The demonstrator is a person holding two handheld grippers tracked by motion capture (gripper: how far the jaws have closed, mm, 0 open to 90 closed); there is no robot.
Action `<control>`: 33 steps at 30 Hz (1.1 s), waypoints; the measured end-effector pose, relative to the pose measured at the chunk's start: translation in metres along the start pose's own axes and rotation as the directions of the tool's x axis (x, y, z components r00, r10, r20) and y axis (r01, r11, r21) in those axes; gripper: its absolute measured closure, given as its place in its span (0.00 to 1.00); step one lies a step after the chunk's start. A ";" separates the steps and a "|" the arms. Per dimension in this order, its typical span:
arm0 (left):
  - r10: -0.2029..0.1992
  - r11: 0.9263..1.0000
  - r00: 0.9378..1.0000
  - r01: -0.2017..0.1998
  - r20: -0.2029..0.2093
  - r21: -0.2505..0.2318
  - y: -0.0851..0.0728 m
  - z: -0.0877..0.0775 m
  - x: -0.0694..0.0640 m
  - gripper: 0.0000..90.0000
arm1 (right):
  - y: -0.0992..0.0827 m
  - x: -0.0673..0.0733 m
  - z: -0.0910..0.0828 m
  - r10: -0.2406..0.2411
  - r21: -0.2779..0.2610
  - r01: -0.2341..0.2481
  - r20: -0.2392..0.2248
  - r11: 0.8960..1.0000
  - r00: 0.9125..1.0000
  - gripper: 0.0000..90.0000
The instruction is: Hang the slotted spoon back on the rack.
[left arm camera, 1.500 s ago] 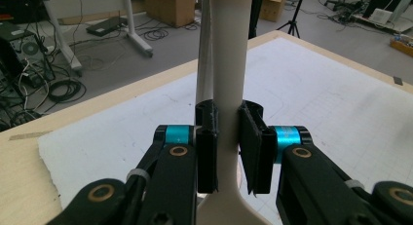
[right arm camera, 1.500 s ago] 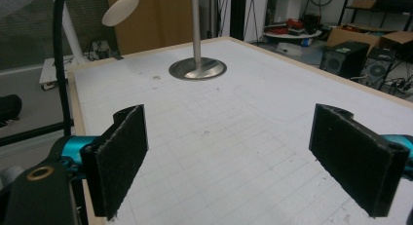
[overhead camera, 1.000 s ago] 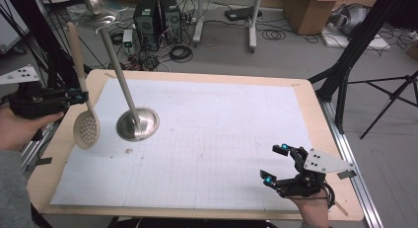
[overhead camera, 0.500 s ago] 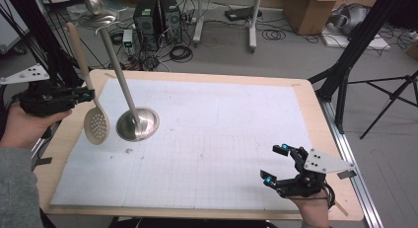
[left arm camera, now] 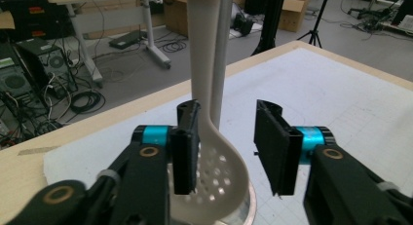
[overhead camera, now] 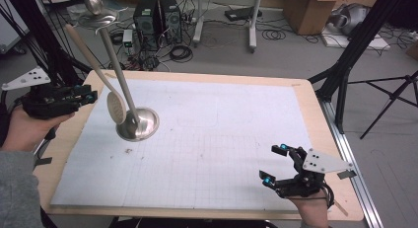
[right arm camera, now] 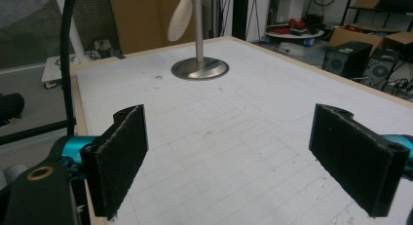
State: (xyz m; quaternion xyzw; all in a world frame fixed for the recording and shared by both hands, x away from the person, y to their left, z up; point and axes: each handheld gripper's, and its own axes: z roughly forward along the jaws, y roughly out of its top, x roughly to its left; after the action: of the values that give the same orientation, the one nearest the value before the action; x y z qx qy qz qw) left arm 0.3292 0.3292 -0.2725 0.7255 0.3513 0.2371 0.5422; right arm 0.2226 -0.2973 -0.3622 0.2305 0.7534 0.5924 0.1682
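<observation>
We see the cream plastic slotted spoon (overhead camera: 117, 107) hanging from the round steel stand (overhead camera: 139, 124) at about ten o'clock on the paper-covered wooden worktop (overhead camera: 305, 97), its perforated bowl just above the stand's disc base. Our left gripper (overhead camera: 87, 95) sits at nine o'clock; its fingers (left arm camera: 185, 147) have just been opening and now stand apart on either side of the spoon's bowl without pressing it. Our right gripper (overhead camera: 276, 165) rests at five o'clock, fingers spread wide with nothing between them.
</observation>
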 end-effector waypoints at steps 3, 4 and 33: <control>0.011 1.000 1.000 -0.011 0.011 -0.015 -0.004 -0.003 -0.002 0.54 | 0.000 0.000 0.000 -0.001 0.000 0.001 0.000 1.000 1.000 0.15; 0.013 1.000 1.000 -0.013 0.015 -0.022 -0.005 -0.003 -0.002 0.49 | 0.000 0.000 0.000 0.001 0.002 -0.001 -0.002 1.000 1.000 0.15; 0.081 0.990 0.993 -0.070 0.081 -0.124 -0.048 -0.019 -0.040 0.13 | 0.003 0.001 0.012 -0.008 0.016 0.008 -0.030 1.000 1.000 0.15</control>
State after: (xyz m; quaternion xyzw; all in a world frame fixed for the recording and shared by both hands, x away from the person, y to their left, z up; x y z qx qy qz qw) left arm 0.2773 0.3179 -0.3108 0.7136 0.2849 0.2469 0.5905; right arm 0.2287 -0.2860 -0.3622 0.2199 0.7616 0.5890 0.1573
